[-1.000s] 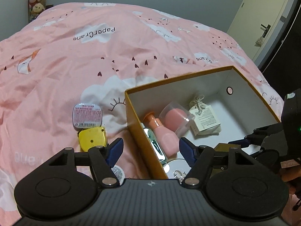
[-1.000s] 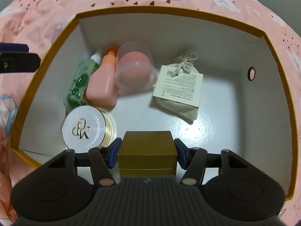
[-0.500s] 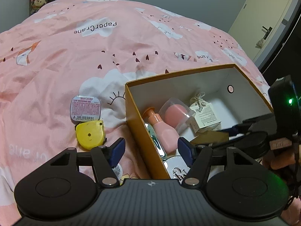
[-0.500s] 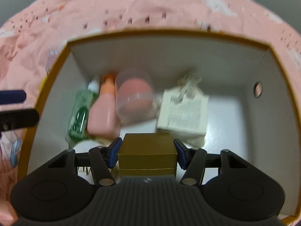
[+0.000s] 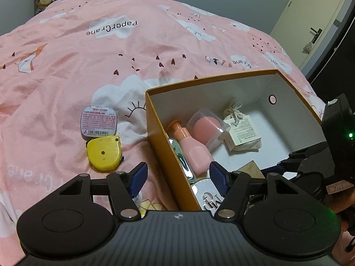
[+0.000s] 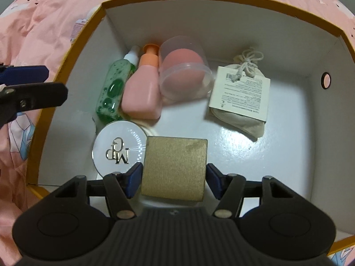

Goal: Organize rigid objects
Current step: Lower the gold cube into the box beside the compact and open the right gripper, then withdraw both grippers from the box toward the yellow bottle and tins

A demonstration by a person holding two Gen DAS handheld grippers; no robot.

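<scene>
Left wrist view. We log our left gripper (image 5: 177,175) with its fingers spread wide and nothing between them, straddling the near left wall of the orange box (image 5: 159,137) on the pink bedspread (image 5: 88,66). Outside the box on the bedspread: a tin (image 5: 99,125), label up, and just nearer us a yellow tape measure (image 5: 103,153), touching or nearly so. Inside: a pink bottle (image 5: 190,150), cap toward the far left corner, long axis running front to back along the wall; a clear cup (image 5: 206,128) beside it; a pouch (image 5: 241,130) with a paper tag. Our right gripper (image 5: 286,164) reaches in from the right.

Right wrist view. Our right gripper (image 6: 174,175) stands with its fingers apart beside a gold box (image 6: 174,168); a slim gap shows at the right finger, while the left looks touching or nearly so. The gold box lies flat on the white floor, square face up, against a round compact (image 6: 117,148). A green bottle (image 6: 113,90) lies parallel to the pink bottle (image 6: 142,93), caps pointing to the far wall.
</scene>
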